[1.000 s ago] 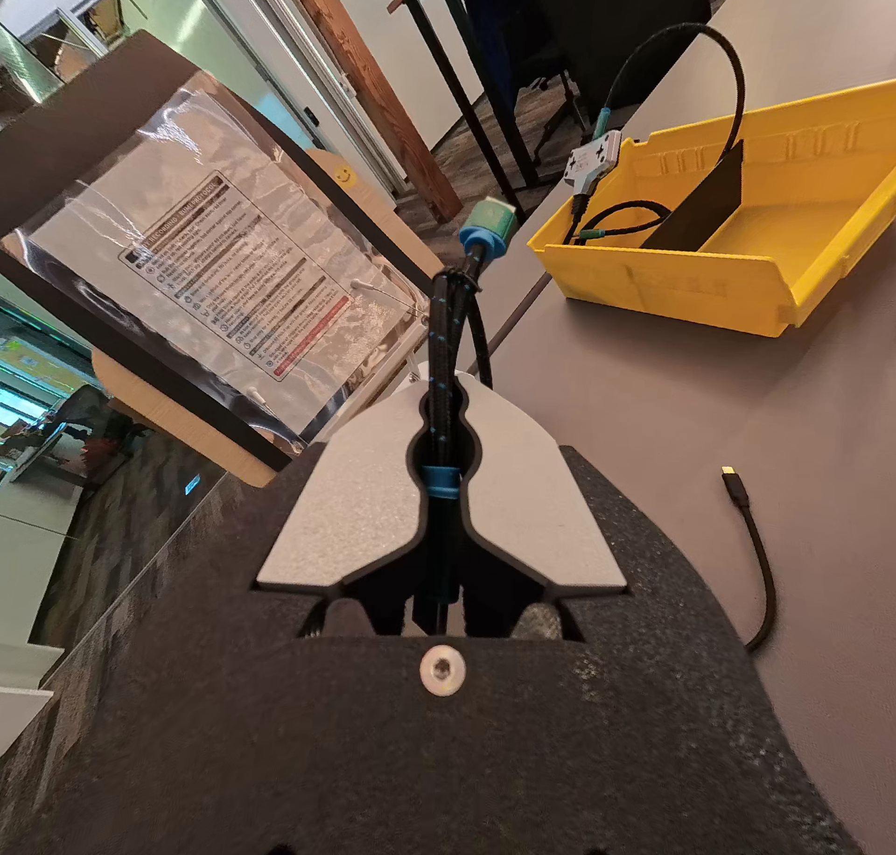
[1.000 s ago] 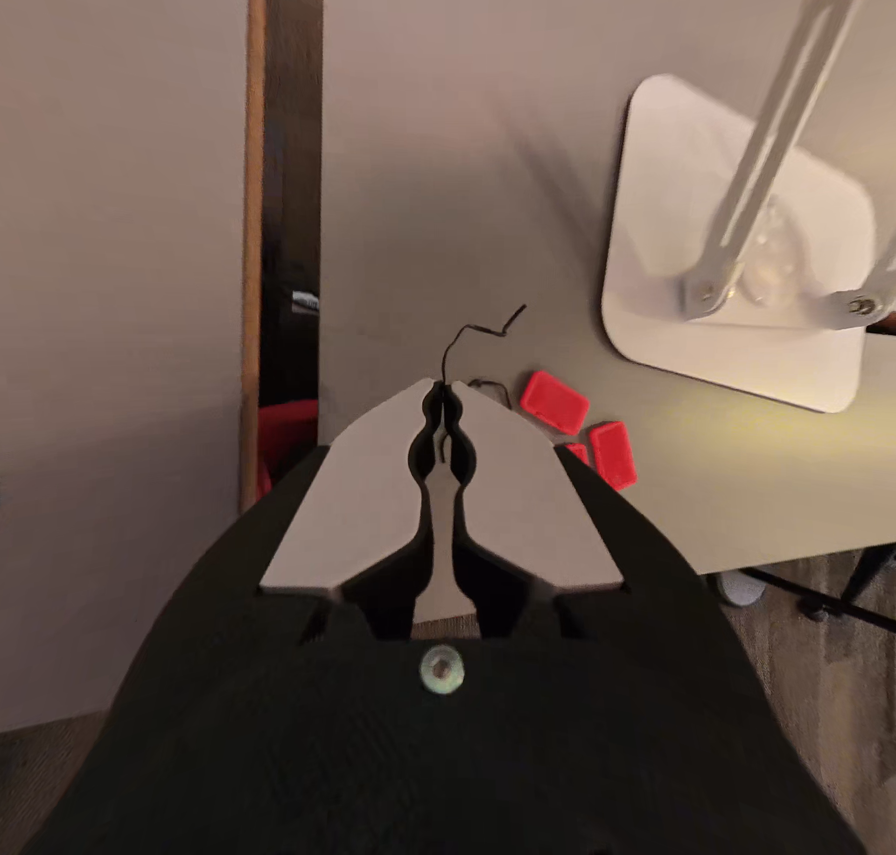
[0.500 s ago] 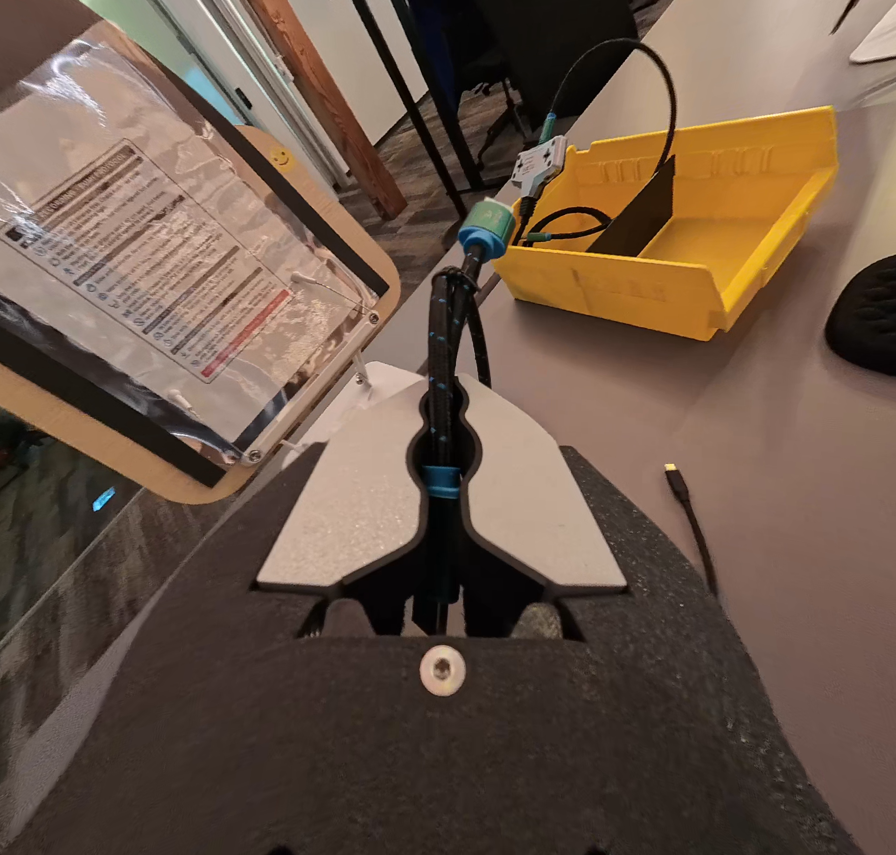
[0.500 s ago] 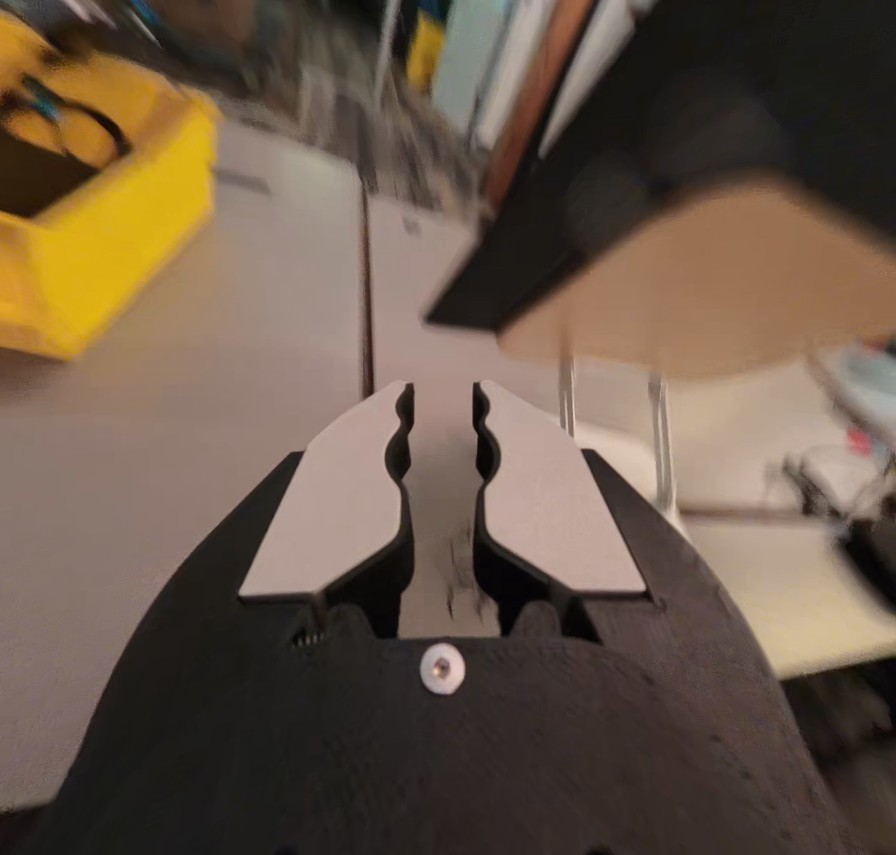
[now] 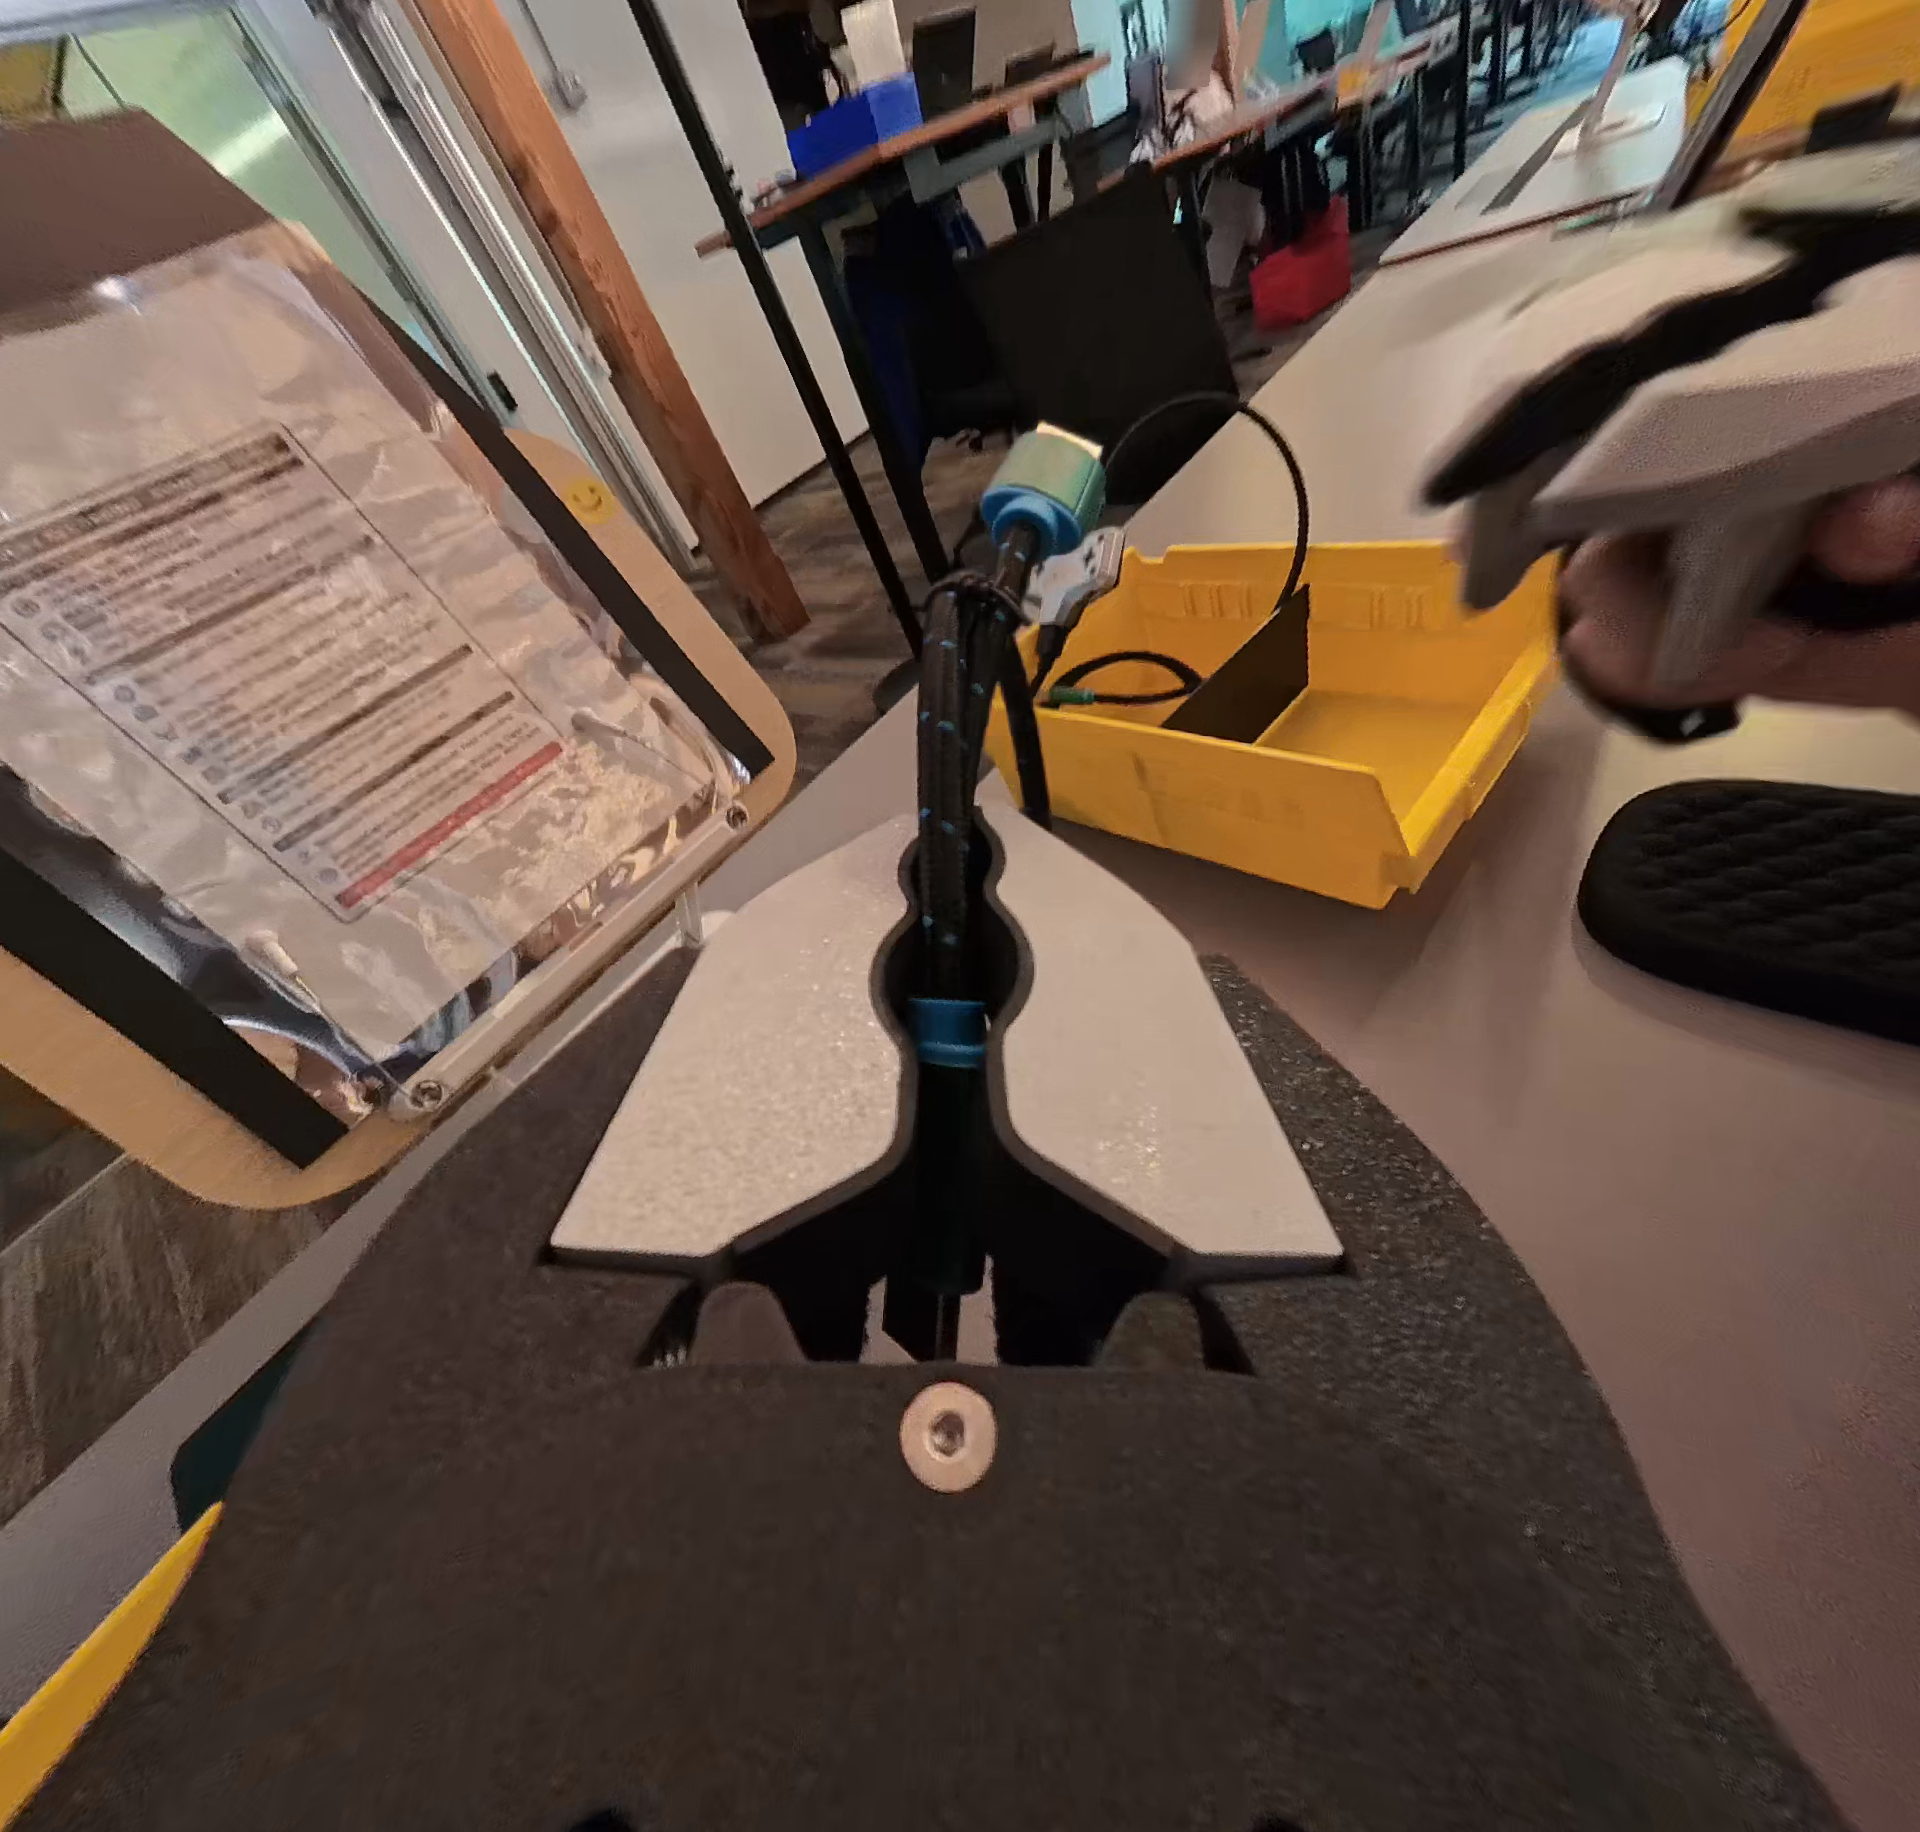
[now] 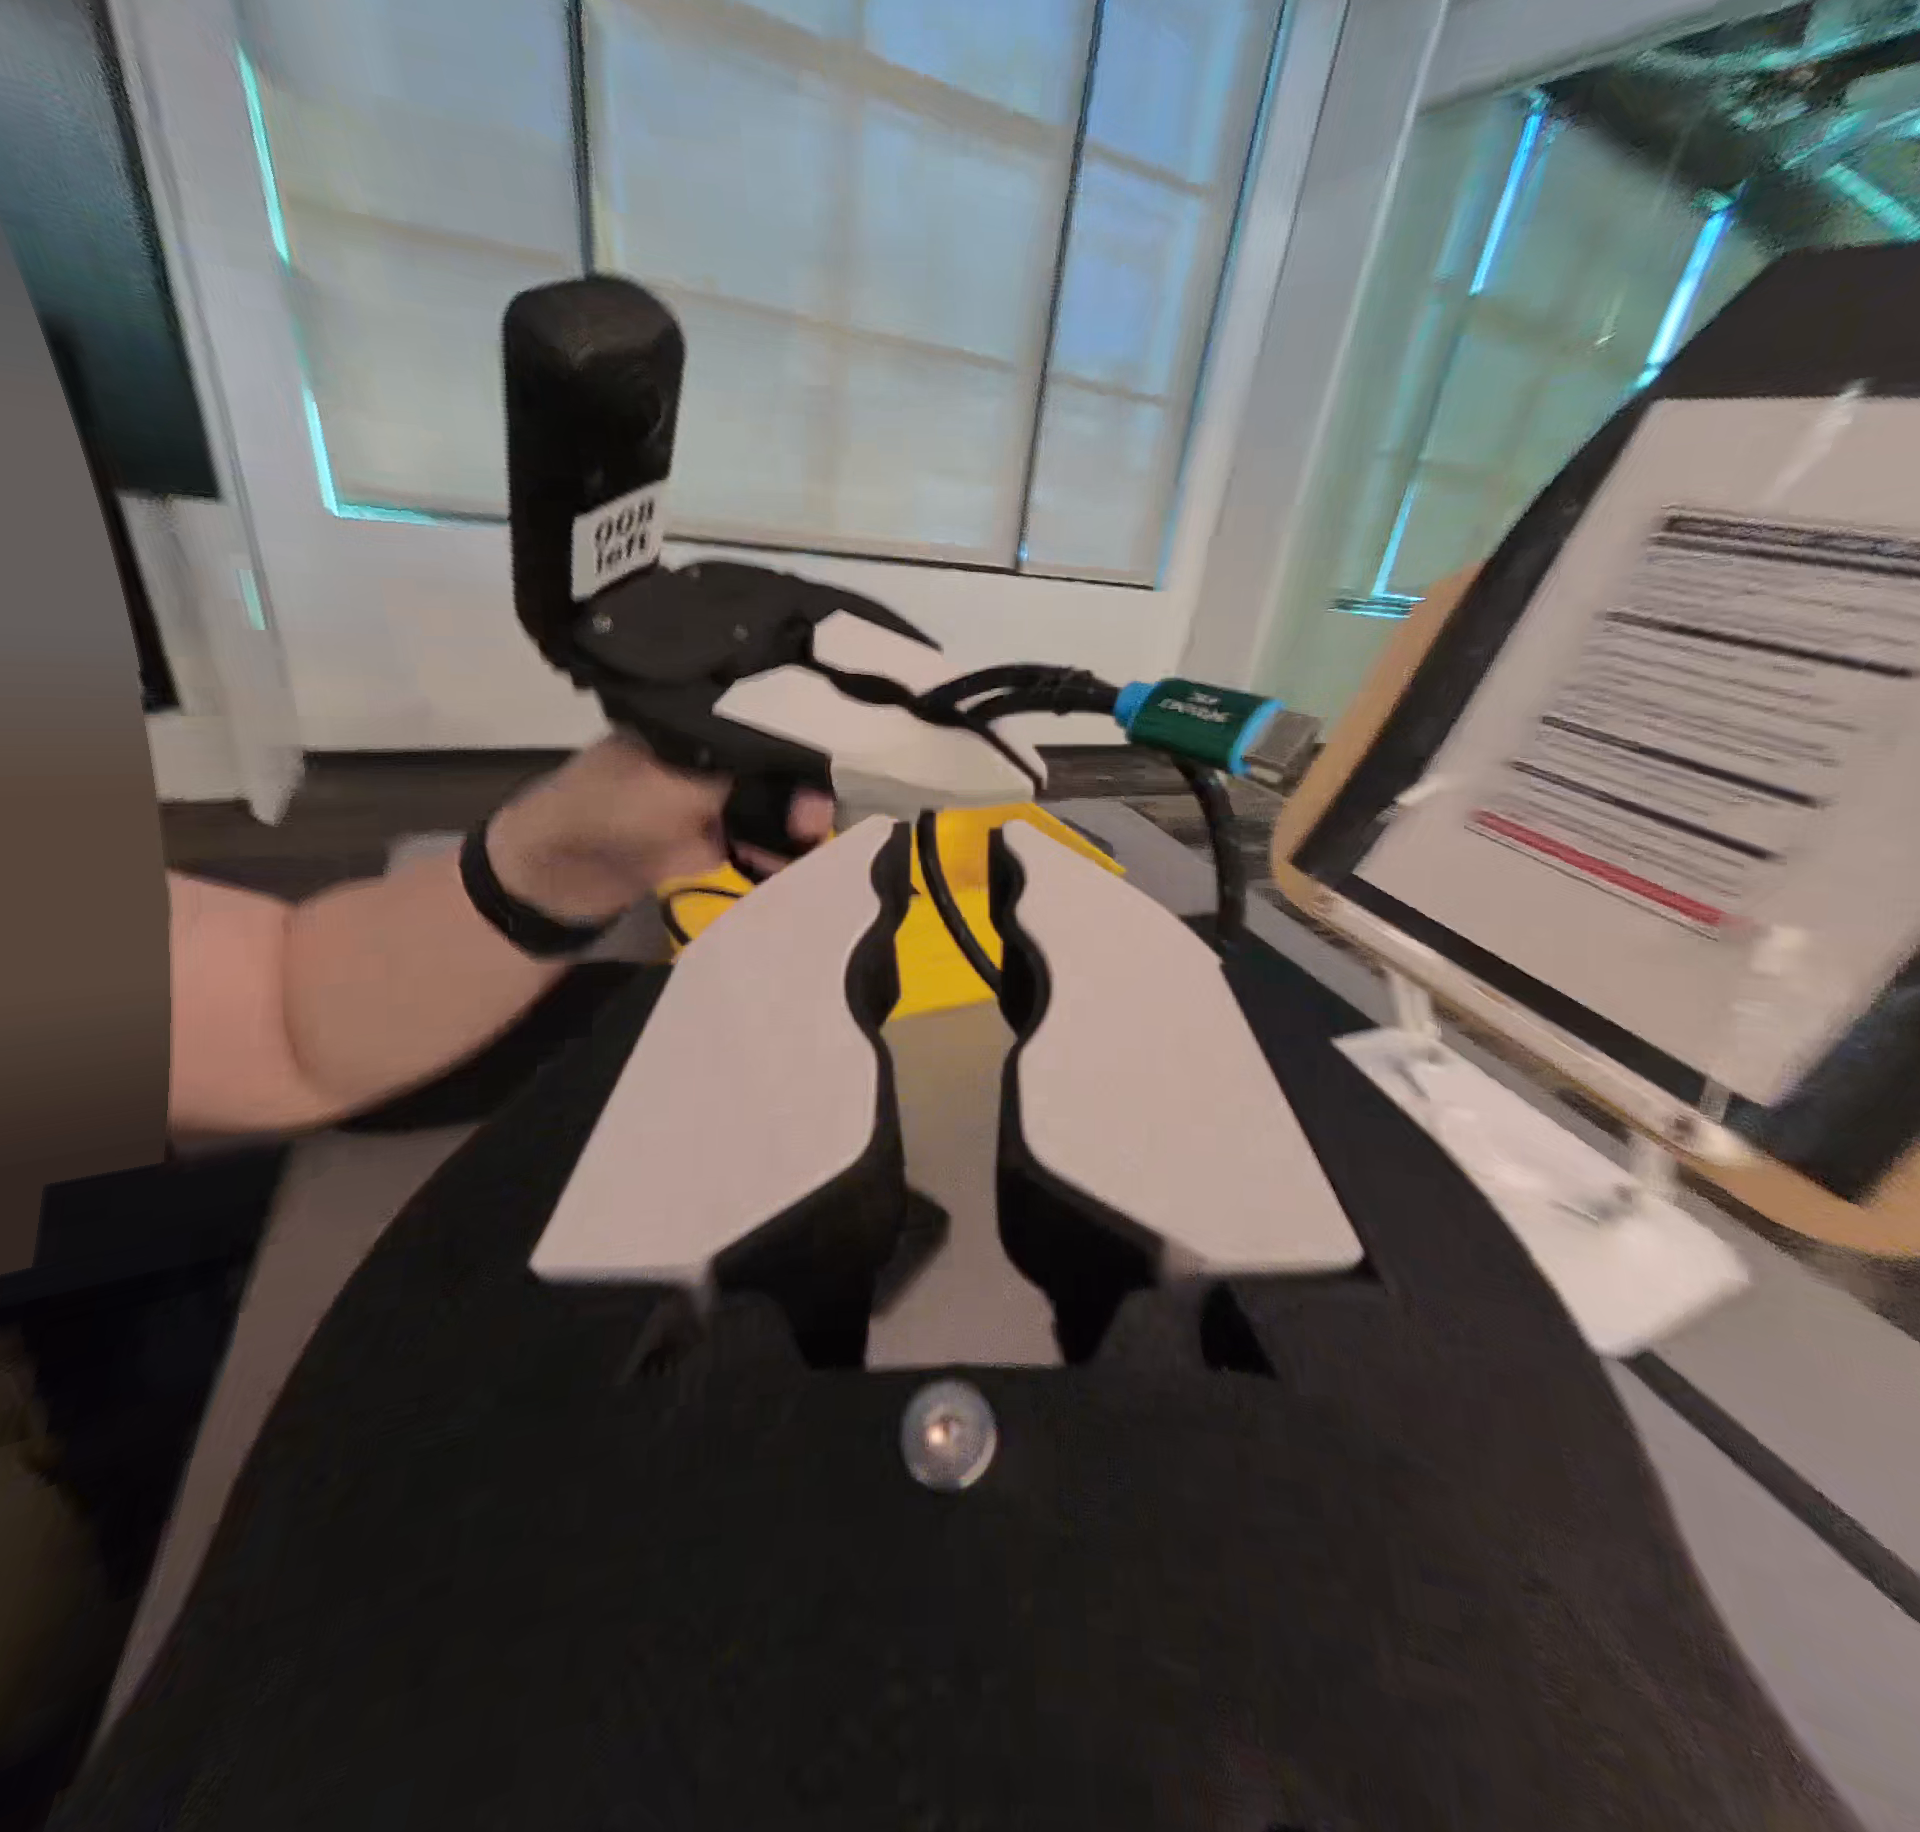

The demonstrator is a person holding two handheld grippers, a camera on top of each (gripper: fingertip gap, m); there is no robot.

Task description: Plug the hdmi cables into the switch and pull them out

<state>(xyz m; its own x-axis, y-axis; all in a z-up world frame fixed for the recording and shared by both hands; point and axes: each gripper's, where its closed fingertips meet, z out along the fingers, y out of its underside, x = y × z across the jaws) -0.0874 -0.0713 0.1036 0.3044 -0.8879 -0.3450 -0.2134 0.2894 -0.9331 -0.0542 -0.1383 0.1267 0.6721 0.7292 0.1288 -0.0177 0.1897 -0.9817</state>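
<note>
So the left gripper (image 5: 951, 847) is being held up off the bench (image 5: 1558, 1159), and its fingers (image 5: 769, 1034) are being kept clamped on a black braided hdmi cable (image 5: 948, 743) with blue flecks. The cable is being pinched right in the notch between them, with a blue band sitting just behind the pinch. The cable's green and blue plug (image 5: 1042, 487) is sticking out past the fingertips, pointing up and away, bare metal end free in the air and not plugged into anything.

The switch (image 5: 1081, 572), a small light grey box, is being propped at the near-left corner of a yellow bin (image 5: 1247, 816), partly hidden behind the cable. Another black cable (image 5: 1283, 494) is arching up from it and back down into the bin, which is being split by a dark divider.

The right gripper (image 6: 945, 847) is being held empty, its fingers (image 6: 758, 1034) parted with a clear gap. It's being pointed toward the left gripper, with the plug (image 6: 1205, 720) off to the upper right of it. In the left wrist view it's showing up blurry at the upper right (image 5: 1683, 411), above a black quilted pad (image 5: 1766, 899).

A laminated sheet on a wooden stand (image 5: 343, 702) is being propped just left of the left gripper.
</note>
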